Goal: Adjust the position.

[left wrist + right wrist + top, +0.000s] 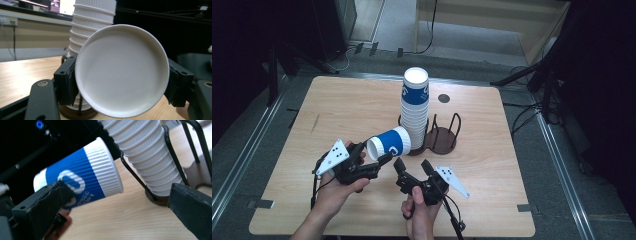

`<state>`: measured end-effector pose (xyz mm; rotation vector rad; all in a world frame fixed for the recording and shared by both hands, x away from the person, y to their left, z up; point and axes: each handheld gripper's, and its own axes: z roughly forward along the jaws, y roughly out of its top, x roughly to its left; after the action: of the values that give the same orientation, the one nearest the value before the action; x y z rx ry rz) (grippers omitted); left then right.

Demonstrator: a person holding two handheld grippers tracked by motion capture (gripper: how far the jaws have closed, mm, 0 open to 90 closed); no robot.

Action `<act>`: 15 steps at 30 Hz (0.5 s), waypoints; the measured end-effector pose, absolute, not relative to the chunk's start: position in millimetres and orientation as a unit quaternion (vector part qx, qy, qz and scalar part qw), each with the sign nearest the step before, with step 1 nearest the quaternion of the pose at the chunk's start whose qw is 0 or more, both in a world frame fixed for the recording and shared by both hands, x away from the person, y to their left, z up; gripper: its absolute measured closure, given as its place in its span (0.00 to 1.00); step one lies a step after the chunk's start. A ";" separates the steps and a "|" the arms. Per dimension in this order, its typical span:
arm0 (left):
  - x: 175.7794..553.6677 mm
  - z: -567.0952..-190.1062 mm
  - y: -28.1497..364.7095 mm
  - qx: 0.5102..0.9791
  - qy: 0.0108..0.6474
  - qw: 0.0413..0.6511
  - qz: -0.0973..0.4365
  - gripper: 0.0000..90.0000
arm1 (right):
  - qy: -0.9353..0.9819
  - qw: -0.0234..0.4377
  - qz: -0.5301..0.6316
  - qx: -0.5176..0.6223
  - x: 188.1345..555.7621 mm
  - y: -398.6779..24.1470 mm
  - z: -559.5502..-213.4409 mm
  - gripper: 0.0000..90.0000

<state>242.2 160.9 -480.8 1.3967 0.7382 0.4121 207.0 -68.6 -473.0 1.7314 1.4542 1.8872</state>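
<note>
Fingers of the left gripper pinch a blue-and-white paper cup by its base end, one finger on each side. The cup lies tilted on its side above the wooden surface, its white bottom turned toward the person's left hand and its open mouth toward the stack. Just right of it, the mouth sits close against a tall stack of cups, ribbed white with a blue band near the top, standing upright in a dark wire holder on a round base. Nearer the person and to the right, the right gripper has its fingers spread wide with nothing between them, pointing toward the cup and the stack. Its grey three-cornered plate points out to the right, above the right hand.
</note>
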 end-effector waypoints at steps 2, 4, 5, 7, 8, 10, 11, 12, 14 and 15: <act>241.2 -481.7 158.5 0.621 0.326 0.689 0.182 0.30 | 0.470 0.072 0.644 0.599 208.2 -70.3 -473.6 0.00; 240.2 -482.8 155.5 0.619 0.329 0.687 0.190 0.30 | 0.452 0.046 0.651 0.608 209.3 -72.3 -475.0 0.00; 240.0 -483.5 154.4 0.621 0.329 0.685 0.193 0.30 | 0.440 0.023 0.655 0.614 209.8 -73.6 -475.3 0.00; 239.4 -485.1 152.3 0.620 0.329 0.686 0.193 0.30 | 0.413 -0.018 0.665 0.621 211.2 -75.7 -476.5 0.00; 239.3 -485.8 151.6 0.619 0.328 0.687 0.194 0.30 | 0.404 -0.029 0.665 0.628 211.1 -76.1 -476.6 0.00; 238.8 -486.8 149.6 0.618 0.327 0.688 0.194 0.30 | 0.389 -0.048 0.664 0.637 211.7 -76.3 -477.2 0.00; 238.3 -487.4 147.9 0.618 0.326 0.688 0.194 0.30 | 0.385 -0.054 0.664 0.639 211.9 -76.2 -477.3 0.00; 238.0 -487.6 147.3 0.618 0.325 0.689 0.194 0.30 | 0.381 -0.054 0.664 0.641 212.0 -75.6 -477.0 0.00; 237.7 -488.2 145.8 0.619 0.322 0.690 0.193 0.30 | 0.375 -0.063 0.666 0.642 211.8 -75.6 -476.4 0.00; 237.7 -488.5 145.2 0.619 0.320 0.690 0.194 0.30 | 0.373 -0.063 0.668 0.641 212.1 -75.6 -476.4 0.00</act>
<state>237.7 145.2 -488.5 1.3841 0.7161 0.4346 212.1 -75.6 -476.4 2.0988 1.2220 2.1861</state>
